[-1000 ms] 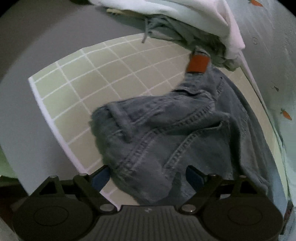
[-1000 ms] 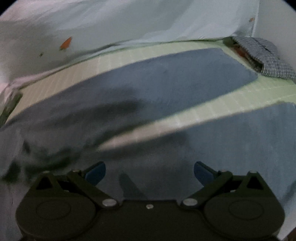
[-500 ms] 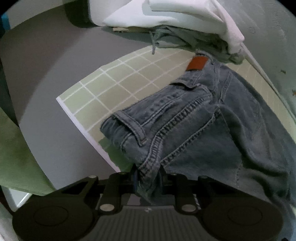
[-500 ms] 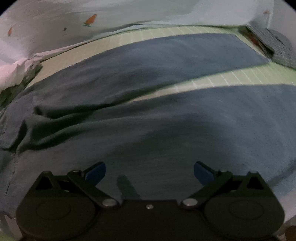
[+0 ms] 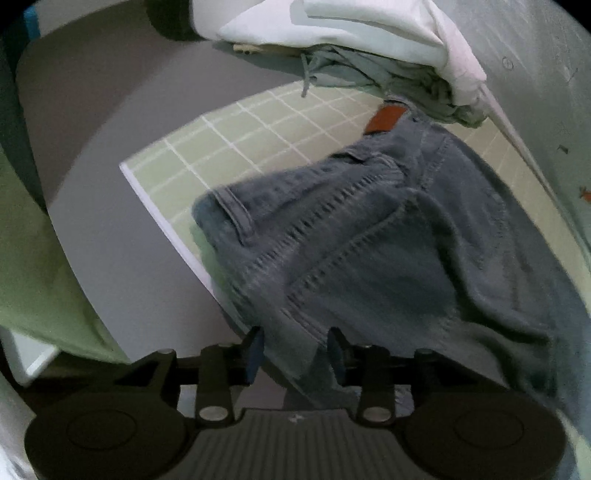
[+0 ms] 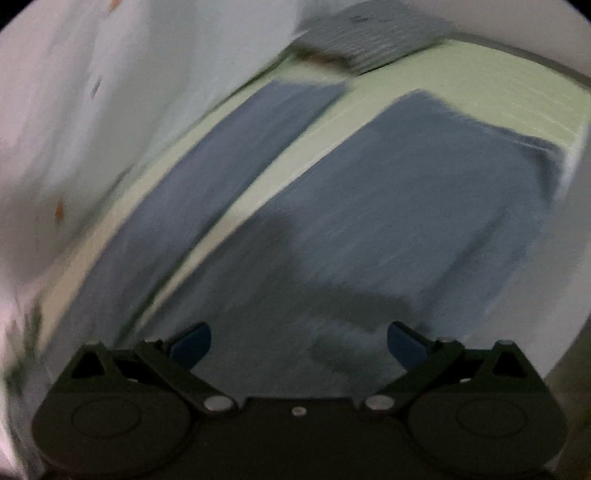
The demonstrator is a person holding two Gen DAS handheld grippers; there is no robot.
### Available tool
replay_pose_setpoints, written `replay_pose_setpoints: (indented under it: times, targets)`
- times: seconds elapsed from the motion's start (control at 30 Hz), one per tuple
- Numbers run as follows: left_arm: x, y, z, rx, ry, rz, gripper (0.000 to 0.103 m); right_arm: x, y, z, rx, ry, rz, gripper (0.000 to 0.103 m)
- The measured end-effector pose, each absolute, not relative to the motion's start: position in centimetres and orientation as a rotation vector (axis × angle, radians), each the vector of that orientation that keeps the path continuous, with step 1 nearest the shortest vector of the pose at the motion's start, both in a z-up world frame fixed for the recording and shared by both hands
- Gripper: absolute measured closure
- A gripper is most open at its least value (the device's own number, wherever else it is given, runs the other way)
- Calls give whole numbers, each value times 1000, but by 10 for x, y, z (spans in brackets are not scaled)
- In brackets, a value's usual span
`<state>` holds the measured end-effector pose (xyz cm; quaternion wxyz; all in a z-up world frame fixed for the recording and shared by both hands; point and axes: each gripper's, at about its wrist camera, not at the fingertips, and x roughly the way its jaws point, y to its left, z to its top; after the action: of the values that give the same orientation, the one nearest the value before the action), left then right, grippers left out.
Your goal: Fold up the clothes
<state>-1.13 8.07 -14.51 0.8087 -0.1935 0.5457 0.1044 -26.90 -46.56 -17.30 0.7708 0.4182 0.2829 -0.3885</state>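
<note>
A pair of blue jeans (image 5: 388, 236) lies on a green grid mat (image 5: 229, 147), with its brown waist patch (image 5: 384, 118) at the far end. My left gripper (image 5: 295, 350) is shut on the near waistband edge of the jeans and holds it lifted off the mat's corner. In the right wrist view the two jeans legs (image 6: 388, 206) stretch away over the mat (image 6: 480, 85), blurred by motion. My right gripper (image 6: 299, 339) is open and empty, hovering above the nearer leg.
A pile of white and grey-green clothes (image 5: 369, 40) sits at the far end of the mat. A folded checked garment (image 6: 369, 33) lies beyond the leg ends. A pale sheet with small carrot prints (image 6: 110, 110) borders the mat. Grey surface (image 5: 92, 129) lies to the left.
My left gripper closed on the jeans' waistband and lifted it toward the near side. My right gripper swung to look along the legs, staying open.
</note>
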Motion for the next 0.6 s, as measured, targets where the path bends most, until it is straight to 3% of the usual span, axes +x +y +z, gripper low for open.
replay_pose_setpoints:
  times: [0.33, 0.6]
  targets:
    - [-32, 38, -128, -422, 1136, 185, 54, -376, -554, -166, 986, 385, -1078, 0]
    - [-50, 0, -119, -409, 1121, 151, 49, -415, -599, -199, 1150, 279, -1087, 0]
